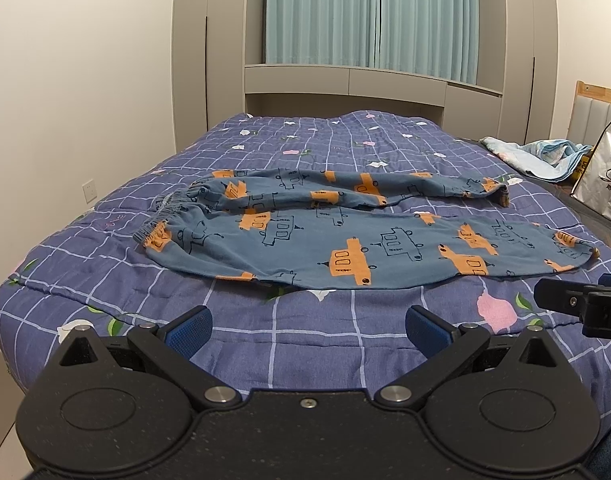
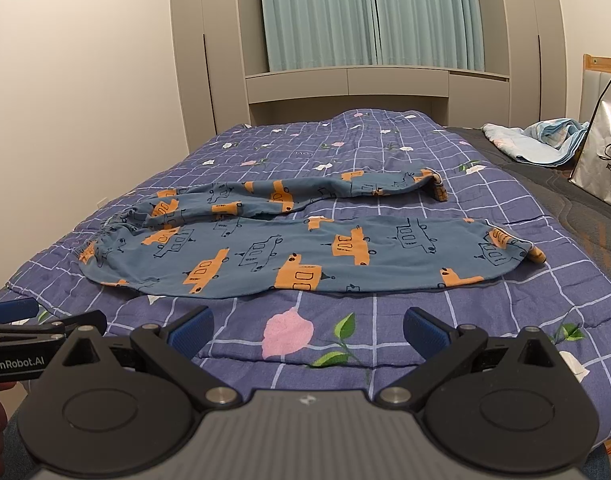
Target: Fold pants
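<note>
Blue pants printed with orange and outlined cars lie spread across the bed, waistband at the left, both legs stretched to the right. The far leg is rumpled; the near leg lies flat. In the right wrist view the same pants fill the middle. My left gripper hovers open over the quilt, short of the near leg's lower edge. My right gripper is also open, nothing between its blue pads, near the front edge of the bed. Each gripper shows at the edge of the other's view.
The bed carries a purple checked quilt with flower prints. A crumpled light blue cloth and a white shopping bag sit at the right by a wooden headboard. Grey cabinets and teal curtains stand behind; a wall runs along the left.
</note>
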Available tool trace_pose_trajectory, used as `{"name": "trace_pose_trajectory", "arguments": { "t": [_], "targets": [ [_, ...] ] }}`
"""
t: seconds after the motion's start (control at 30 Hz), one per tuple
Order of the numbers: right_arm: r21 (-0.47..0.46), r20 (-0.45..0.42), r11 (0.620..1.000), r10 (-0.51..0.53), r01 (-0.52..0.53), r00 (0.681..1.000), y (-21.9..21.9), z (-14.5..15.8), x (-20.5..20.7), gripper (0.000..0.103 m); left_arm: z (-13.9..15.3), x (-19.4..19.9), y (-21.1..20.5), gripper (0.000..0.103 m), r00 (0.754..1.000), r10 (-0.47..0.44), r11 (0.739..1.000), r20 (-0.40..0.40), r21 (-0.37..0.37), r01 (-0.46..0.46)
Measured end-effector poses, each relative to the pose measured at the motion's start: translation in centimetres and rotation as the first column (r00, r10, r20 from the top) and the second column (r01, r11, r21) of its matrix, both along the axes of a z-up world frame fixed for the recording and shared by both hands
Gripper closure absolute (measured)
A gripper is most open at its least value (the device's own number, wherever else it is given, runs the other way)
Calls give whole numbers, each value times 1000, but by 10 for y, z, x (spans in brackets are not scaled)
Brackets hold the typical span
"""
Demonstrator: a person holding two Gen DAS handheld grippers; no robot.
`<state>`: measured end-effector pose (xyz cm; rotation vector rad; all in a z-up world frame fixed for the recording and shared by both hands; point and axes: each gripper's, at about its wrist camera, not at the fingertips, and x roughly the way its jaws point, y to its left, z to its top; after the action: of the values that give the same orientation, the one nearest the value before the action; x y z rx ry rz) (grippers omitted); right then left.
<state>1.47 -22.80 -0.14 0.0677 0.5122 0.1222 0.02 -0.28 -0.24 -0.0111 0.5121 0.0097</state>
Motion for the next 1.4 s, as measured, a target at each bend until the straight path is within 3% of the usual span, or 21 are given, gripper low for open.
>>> {"name": "trace_pose_trajectory", "arguments": {
  "t": [0.4,0.73,1.17,1.4],
  "targets": [
    [-9,-22,1000,0,0,1000,4,0,4,0,-2,8,-1,0,1000,-9,1000,-19,14,9],
    [-17,-58,1000,1,-2,998,1,9,29,0,10,41,-1,0,1000,-7,999,-26,42,8],
    [-36,-71,999,16,-19,997,-8,22,93,0,25,119,14,0,998,5,997,-70,83,0],
    [-61,-58,996,59,-62,997,-6,31,151,0,40,182,45,0,997,64,983,-35,172,-57]
  ]
}}
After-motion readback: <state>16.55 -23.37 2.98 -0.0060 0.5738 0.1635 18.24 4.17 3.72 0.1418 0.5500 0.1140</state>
